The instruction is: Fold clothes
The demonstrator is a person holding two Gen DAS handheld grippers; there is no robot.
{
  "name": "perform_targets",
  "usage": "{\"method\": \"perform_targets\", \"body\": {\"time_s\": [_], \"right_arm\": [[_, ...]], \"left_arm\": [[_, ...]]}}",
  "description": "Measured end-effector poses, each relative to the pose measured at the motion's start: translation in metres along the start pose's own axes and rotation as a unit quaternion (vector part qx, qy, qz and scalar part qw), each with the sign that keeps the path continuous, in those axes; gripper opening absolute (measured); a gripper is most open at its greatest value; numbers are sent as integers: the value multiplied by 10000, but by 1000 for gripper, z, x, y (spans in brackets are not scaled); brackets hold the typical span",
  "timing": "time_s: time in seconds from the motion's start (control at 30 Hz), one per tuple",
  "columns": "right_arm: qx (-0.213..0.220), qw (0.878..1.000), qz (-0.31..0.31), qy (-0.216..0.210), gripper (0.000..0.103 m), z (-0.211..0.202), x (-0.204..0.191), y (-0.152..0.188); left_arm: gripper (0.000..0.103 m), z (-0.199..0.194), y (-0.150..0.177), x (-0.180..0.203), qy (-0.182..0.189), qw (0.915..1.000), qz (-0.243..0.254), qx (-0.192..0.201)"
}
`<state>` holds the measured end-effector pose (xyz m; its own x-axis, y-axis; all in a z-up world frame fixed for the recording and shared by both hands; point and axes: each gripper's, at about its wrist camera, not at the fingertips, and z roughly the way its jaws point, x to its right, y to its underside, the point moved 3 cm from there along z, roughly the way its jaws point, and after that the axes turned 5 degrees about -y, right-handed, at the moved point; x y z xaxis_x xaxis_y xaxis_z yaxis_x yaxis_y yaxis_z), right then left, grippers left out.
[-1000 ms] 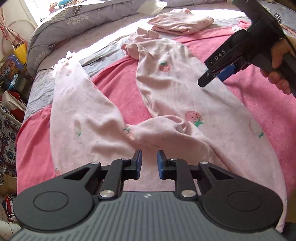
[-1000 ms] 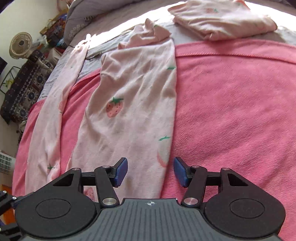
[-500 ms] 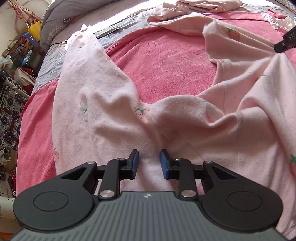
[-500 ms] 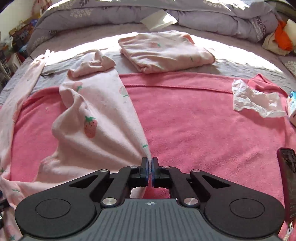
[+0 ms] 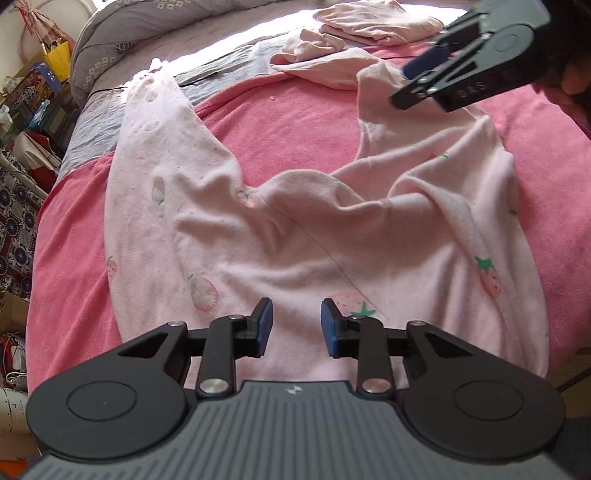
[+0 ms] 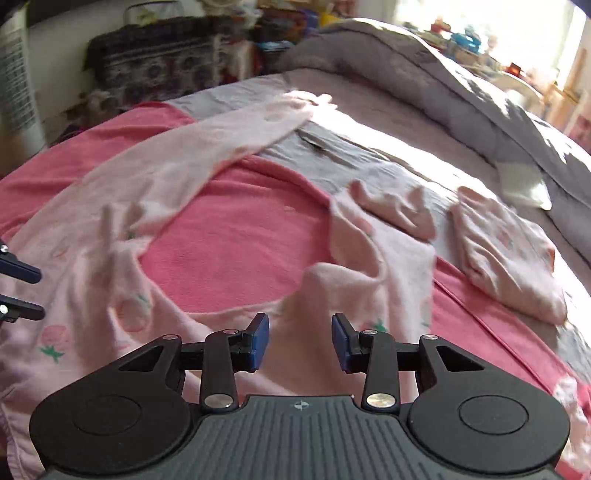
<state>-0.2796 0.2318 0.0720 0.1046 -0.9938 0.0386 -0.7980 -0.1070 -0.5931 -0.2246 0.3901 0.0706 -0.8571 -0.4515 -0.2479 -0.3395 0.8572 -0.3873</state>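
Note:
Pale pink pyjama trousers (image 5: 280, 236) with strawberry prints lie rumpled on a pink blanket (image 5: 295, 122). One leg runs away to the far left and the other bends off to the right. My left gripper (image 5: 296, 326) is open just above the waist part, holding nothing. My right gripper (image 5: 400, 86) hovers open over the right leg's bunched upper edge. In the right wrist view my right gripper (image 6: 300, 339) stands open above that trouser leg (image 6: 369, 288), with the left gripper (image 6: 29, 293) at the left edge.
A folded pink garment (image 6: 506, 251) lies on the grey sheet beyond the blanket, also at the top of the left wrist view (image 5: 376, 22). A grey duvet (image 6: 424, 74) is heaped along the bed's far side. Boxes and bags (image 5: 29, 92) crowd the floor beside the bed.
My right gripper, shut on the right trouser leg half a second ago, has opened and let it go after dragging it inward. My left gripper's jaws have spread wider.

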Motion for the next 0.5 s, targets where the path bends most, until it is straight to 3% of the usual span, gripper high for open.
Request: {"method": "perform_targets", "body": {"time_s": [0.07,0.13,0.17,0.23,0.33,0.4,0.47,0.5], "right_arm": [[-261,9949,-602,-768,53,23,-29,-16],[-493,9845,-1107,-1269,54,39,-58,-21],[-596,9808,-1309,-1316,51,47,-67,-22],[-800,9787,-1643,-933,8,63,-77,-18],[-610,9928,-1006,-207,7,61,-56,-23],[-805,9942,-449,556,7,66,-29,-18],[-1007,9927,-59,667,8,68,-5,-10],[-945,9945,29,449,8,65,-4,-13]], "left_arm": [[37,7,5,12,0,9999,60,-115],[37,14,9,21,-22,9998,89,-197],[37,16,11,23,-43,9997,85,-215],[37,17,14,25,-96,9998,90,-165],[37,16,18,24,-102,9998,87,-111],[37,16,20,23,-97,9999,45,-77],[37,15,21,23,-101,9999,-4,-60],[37,15,21,22,-96,9999,-32,-58]]}}
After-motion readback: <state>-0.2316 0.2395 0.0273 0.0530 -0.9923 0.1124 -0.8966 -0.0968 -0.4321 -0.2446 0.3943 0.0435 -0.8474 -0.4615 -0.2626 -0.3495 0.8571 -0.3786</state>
